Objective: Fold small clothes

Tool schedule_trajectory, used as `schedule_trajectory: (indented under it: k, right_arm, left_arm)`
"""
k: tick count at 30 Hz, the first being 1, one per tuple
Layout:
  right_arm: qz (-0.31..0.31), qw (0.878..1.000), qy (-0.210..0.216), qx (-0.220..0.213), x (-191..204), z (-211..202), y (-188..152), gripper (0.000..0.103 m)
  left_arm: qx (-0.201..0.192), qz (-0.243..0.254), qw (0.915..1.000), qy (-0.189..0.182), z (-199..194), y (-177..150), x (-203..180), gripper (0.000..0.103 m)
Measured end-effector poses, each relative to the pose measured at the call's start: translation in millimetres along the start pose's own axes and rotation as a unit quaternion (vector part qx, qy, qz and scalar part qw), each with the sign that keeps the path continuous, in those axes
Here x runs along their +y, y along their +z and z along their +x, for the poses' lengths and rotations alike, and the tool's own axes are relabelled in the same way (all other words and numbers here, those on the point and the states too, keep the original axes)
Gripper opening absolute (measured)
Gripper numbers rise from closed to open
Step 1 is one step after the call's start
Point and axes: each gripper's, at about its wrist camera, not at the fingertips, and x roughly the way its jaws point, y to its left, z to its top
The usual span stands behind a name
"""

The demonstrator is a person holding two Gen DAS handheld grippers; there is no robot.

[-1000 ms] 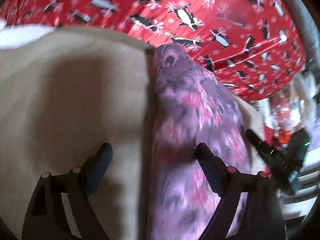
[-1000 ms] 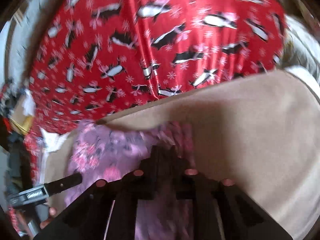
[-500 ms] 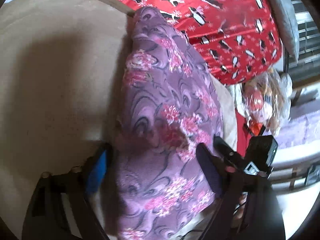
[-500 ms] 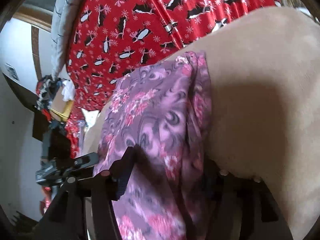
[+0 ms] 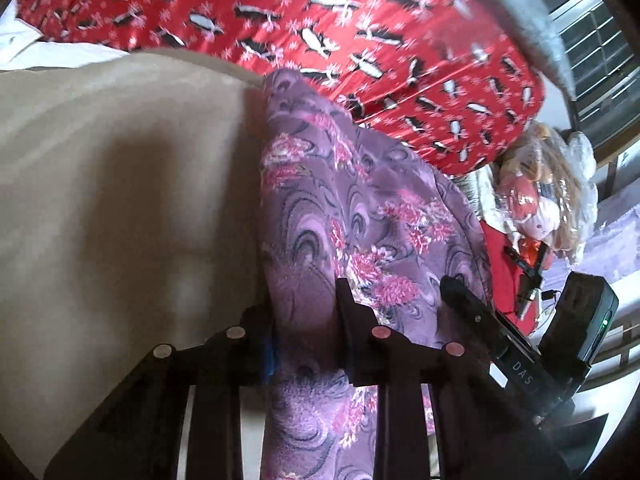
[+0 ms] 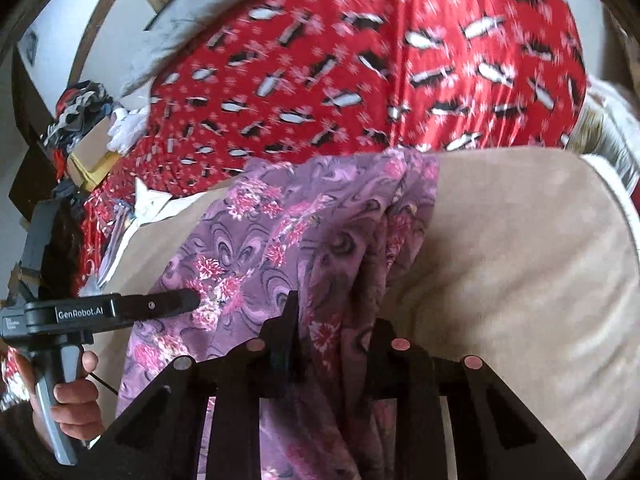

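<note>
Where the left wrist looks down, the left tongs (image 5: 306,332) have just been closing and now pinch the purple floral garment (image 5: 360,216), which drapes over the tan cushion (image 5: 120,184) before the red penguin blanket (image 5: 360,40). From the right wrist, the right tongs (image 6: 332,332), also just narrowed, seemingly clamp bunched folds of the garment (image 6: 280,240); the left tongs (image 6: 176,304) grip its left edge.

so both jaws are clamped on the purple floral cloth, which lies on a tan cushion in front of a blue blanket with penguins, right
Not quite: the blanket is red, not blue, with black and white penguins, as both wrist views show. The rest stands: the left gripper and right gripper are each shut on the purple floral cloth, which lies on the tan cushion.
</note>
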Motion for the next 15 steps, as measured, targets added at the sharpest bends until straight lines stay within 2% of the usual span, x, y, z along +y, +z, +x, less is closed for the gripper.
schedule_trajectory:
  k: [9, 15]
  right_arm:
    - [-0.017, 1.0, 0.008, -0.016, 70.3, -57.0, -45.2, 0.025]
    - [-0.026, 0.999, 0.021, 0.003, 107.5, -59.8, -82.2, 0.025]
  left_arm:
    - [-0.034, 0.037, 0.998, 0.039, -74.8, -50.3, 7.0, 0.023]
    - [-0.028, 0.029, 0.9975, 0.059, -96.7, -78.0, 37.0, 0.023]
